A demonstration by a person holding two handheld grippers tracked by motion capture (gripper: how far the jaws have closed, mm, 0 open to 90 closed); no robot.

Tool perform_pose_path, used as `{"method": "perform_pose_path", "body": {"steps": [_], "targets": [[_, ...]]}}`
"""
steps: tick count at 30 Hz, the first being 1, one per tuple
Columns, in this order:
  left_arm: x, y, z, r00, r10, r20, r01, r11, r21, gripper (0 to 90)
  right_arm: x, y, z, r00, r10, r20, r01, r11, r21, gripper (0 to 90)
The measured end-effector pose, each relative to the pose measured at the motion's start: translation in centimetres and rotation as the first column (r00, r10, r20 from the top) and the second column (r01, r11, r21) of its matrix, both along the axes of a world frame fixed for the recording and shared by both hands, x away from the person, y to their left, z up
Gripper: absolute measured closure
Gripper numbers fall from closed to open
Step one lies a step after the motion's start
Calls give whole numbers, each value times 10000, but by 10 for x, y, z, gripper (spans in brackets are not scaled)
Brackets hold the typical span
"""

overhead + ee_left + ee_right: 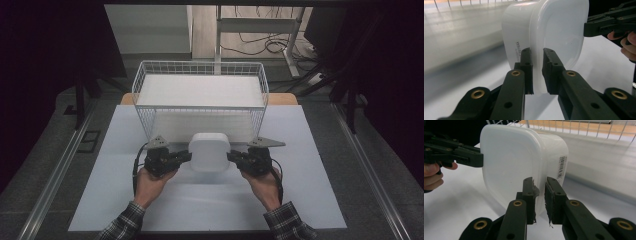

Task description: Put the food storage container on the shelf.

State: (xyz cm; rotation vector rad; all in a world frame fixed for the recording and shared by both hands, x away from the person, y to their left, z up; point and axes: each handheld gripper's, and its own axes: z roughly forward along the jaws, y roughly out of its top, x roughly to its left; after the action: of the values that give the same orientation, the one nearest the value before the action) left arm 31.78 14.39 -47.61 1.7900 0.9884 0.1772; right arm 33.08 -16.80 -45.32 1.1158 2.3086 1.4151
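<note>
A white plastic container (210, 152) with rounded corners and a lid sits between my two grippers, just in front of the wire basket. My left gripper (187, 157) is shut on the rim at its left side. My right gripper (231, 156) is shut on the rim at its right side. The left gripper view has its jaws (537, 53) pinching the rim of the container (554, 32), small print on the wall, and the other gripper (604, 25) opposite. The right gripper view has its jaws (539, 181) pinching the rim of the container (519, 157) near a barcode.
A white wire basket (140, 80) with a white floor stands right behind the container, its front wall close. A pale mat (300, 200) covers the table under my hands. Metal rails run along both table sides, and desk legs and cables lie beyond.
</note>
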Motion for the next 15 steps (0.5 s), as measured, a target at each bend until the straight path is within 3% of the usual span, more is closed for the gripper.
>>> {"method": "perform_pose_path", "body": {"steps": [7, 15], "targets": [[30, 2, 4, 9995, 310, -72, -312, 9994, -173, 795, 29, 4, 5, 9997, -224, 68, 223, 9997, 101, 782], [51, 5, 3, 9978, 604, -260, -606, 9982, -49, 792, 54, 12, 4, 9991, -411, -52, 411, 9991, 46, 780]]}}
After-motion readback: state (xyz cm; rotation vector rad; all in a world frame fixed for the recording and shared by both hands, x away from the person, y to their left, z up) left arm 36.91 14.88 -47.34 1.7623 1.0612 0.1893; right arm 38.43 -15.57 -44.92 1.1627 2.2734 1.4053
